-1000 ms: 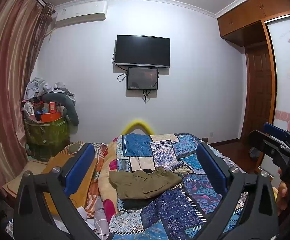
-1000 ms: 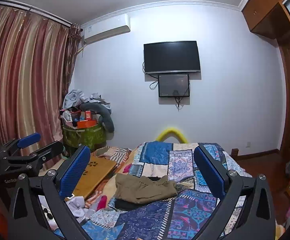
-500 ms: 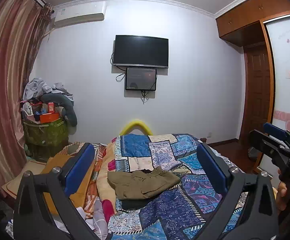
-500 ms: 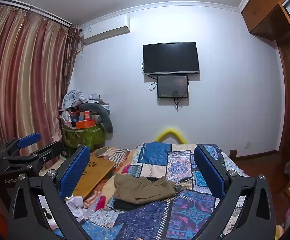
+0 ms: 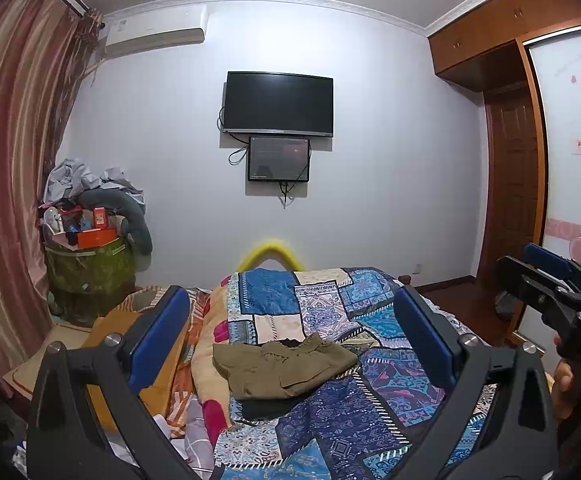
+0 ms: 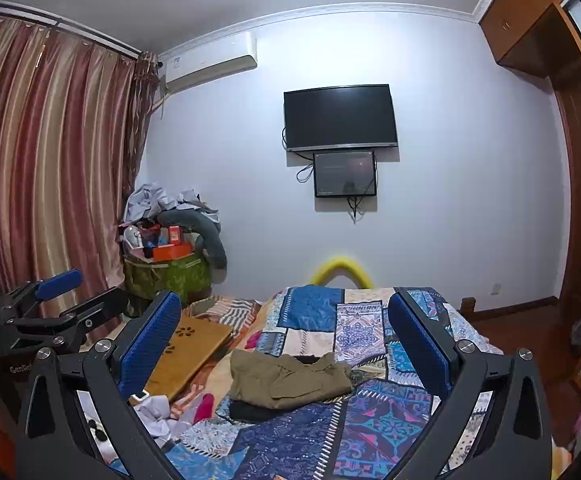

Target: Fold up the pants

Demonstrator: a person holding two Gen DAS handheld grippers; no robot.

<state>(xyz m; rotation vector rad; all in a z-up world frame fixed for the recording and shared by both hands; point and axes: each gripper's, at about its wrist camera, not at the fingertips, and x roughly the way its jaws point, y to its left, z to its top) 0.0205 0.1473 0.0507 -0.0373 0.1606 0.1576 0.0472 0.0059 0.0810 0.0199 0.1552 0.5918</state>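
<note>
Olive-green pants [image 5: 286, 368] [image 6: 288, 378] lie folded into a compact bundle on top of a dark garment [image 6: 250, 410], on the patchwork quilt [image 5: 350, 412] of a bed. My left gripper [image 5: 290, 344] is held well back from the pants, open, with nothing between its blue pads. My right gripper [image 6: 286, 344] is likewise open and empty, raised above the near end of the bed. In the left wrist view the right gripper [image 5: 550, 280] shows at the right edge, with a hand [image 5: 562, 380] under it. The left gripper [image 6: 62, 300] shows at the left edge of the right wrist view.
An orange-brown wooden board [image 6: 186, 348] lies left of the quilt among loose clothes [image 6: 154, 412]. A green bin piled with boxes and laundry [image 5: 90, 264] stands by the striped curtain [image 5: 6, 160]. A television [image 5: 278, 104] hangs on the far wall; a wooden wardrobe [image 5: 506, 208] is at right.
Both views drift slightly, so the room shifts a little left in the frames. The pants stay put and both grippers stay open.
</note>
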